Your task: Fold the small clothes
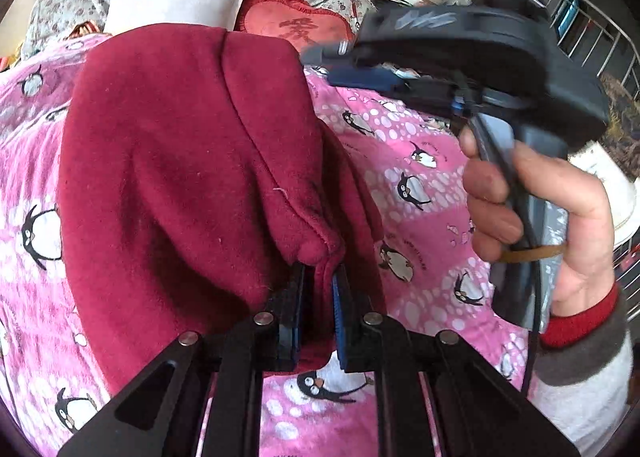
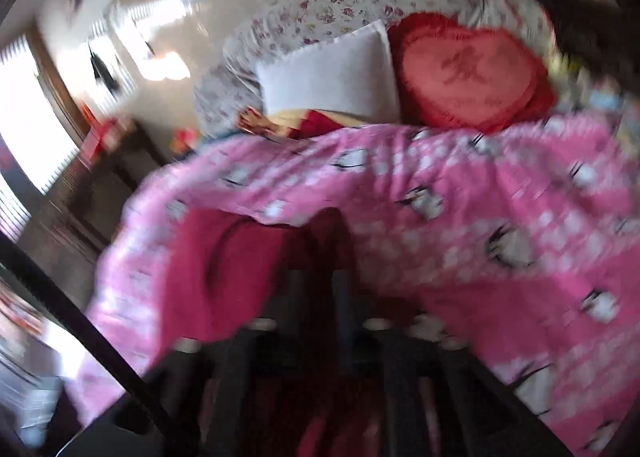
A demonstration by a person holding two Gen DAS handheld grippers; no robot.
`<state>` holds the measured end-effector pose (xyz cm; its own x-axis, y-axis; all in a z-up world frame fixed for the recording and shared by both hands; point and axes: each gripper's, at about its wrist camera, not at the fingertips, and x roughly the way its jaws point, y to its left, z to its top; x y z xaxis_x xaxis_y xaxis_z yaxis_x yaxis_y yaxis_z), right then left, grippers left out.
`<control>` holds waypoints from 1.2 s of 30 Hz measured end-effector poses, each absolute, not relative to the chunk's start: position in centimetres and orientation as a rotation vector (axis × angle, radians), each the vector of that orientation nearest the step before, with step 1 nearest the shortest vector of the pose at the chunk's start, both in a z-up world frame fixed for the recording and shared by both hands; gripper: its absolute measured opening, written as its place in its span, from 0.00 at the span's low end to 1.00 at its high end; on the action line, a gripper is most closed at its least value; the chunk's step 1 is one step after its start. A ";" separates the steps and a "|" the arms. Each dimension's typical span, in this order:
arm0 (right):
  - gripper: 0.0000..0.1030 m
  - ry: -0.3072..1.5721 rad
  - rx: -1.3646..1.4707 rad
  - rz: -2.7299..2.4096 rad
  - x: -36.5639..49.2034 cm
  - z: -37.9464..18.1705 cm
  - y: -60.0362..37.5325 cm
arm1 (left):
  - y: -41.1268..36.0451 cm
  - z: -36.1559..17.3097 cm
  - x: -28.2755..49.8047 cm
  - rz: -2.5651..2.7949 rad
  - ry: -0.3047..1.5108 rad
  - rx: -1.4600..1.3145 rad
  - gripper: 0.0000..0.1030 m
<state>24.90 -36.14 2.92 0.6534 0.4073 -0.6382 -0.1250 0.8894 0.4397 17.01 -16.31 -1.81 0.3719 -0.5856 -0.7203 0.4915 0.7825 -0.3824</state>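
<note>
A dark red fleece garment [image 1: 180, 161] hangs bunched in front of the left wrist camera. My left gripper [image 1: 318, 277] is shut on its hemmed edge and holds it above the pink penguin blanket [image 1: 420, 177]. My right gripper [image 1: 320, 57] shows at the upper right of the left wrist view, held by a hand [image 1: 532, 217]; its tips touch the garment's top right corner, which hides them. In the blurred right wrist view the red garment [image 2: 248, 257] lies between and around my right gripper [image 2: 320, 281], which looks shut on it.
A white pillow [image 2: 332, 77], a red heart cushion [image 2: 468, 73] and a floral quilt [image 2: 340, 5] lie at the head of the bed. A metal railing [image 1: 600, 33] stands at the right. Dark wooden furniture [image 2: 100, 185] and a window are at the left.
</note>
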 end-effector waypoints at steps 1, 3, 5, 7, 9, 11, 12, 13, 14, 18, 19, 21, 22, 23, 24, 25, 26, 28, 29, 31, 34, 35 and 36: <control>0.64 0.798 0.402 0.330 24.6 3.0 -36.1 | -16.0 -1.8 16.9 -0.696 0.971 -0.122 0.12; 0.74 0.797 0.398 0.383 24.3 3.0 -34.9 | -15.6 -1.8 16.9 -0.702 0.967 -0.133 0.12; 0.75 0.857 0.372 0.399 25.1 2.0 -33.3 | -15.6 -1.7 16.6 -0.701 0.961 -0.132 0.12; 0.75 0.903 0.383 0.365 25.8 0.5 -32.5 | -15.4 -1.4 16.3 -0.699 0.962 -0.130 0.12; 0.30 0.904 0.425 0.388 26.2 -0.6 -32.0 | -15.4 -1.2 16.1 -0.697 0.960 -0.125 0.12; 0.17 0.840 0.376 0.388 25.3 0.6 -31.7 | -15.8 -0.7 15.9 -0.700 0.951 -0.107 0.12; 0.16 0.817 0.336 0.388 24.9 1.3 -31.7 | -16.0 -0.4 15.7 -0.712 0.944 -0.102 0.12; 0.16 0.792 0.297 0.384 24.3 2.3 -31.7 | -16.4 -0.1 15.5 -0.726 0.934 -0.098 0.12; 0.16 0.779 0.276 0.376 24.0 2.9 -31.9 | -16.7 0.1 15.4 -0.736 0.925 -0.096 0.12; 0.16 0.772 0.215 0.297 24.2 3.4 -33.0 | -18.1 -0.2 15.7 -0.744 0.925 -0.105 0.12; 0.16 0.801 0.207 0.284 24.9 2.4 -32.9 | -18.3 -1.0 16.2 -0.733 0.956 -0.118 0.12; 0.20 0.848 0.185 0.237 26.0 0.1 -32.5 | -18.0 -1.8 16.5 -0.726 0.981 -0.129 0.15; 0.25 0.850 0.189 0.216 26.3 -0.7 -32.6 | -17.5 -1.5 16.2 -0.727 0.976 -0.130 0.15; 0.36 0.839 0.206 0.205 26.1 -0.9 -33.0 | -17.1 -1.1 15.8 -0.735 0.972 -0.127 0.16; 0.48 0.821 0.235 0.197 25.7 -0.6 -33.7 | -16.4 -0.3 15.2 -0.743 0.964 -0.118 0.23; 0.50 0.813 0.257 0.193 25.2 -0.2 -34.4 | -15.7 0.4 14.6 -0.746 0.956 -0.105 0.42; 0.50 0.806 0.274 0.191 24.5 0.5 -35.0 | -14.7 1.3 13.9 -0.744 0.934 -0.088 0.51; 0.50 0.771 0.275 0.189 22.4 2.3 -35.7 | -12.6 2.8 12.7 -0.704 0.861 -0.061 0.65; 0.50 0.744 0.271 0.201 21.1 3.4 -35.9 | -11.5 3.6 12.1 -0.683 0.820 -0.038 0.65; 0.50 0.713 0.259 0.262 18.9 4.8 -35.2 | -10.0 4.2 11.6 -0.596 0.768 0.020 0.70; 0.50 0.740 0.212 0.361 16.4 4.7 -32.7 | -8.9 2.8 13.6 -0.450 0.783 0.068 0.71; 0.50 0.752 0.201 0.384 15.9 4.4 -31.8 | -8.9 1.9 14.3 -0.422 0.805 0.074 0.71; 0.50 0.770 0.177 0.414 15.3 3.7 -30.6 | -9.1 0.8 14.9 -0.394 0.831 0.081 0.71</control>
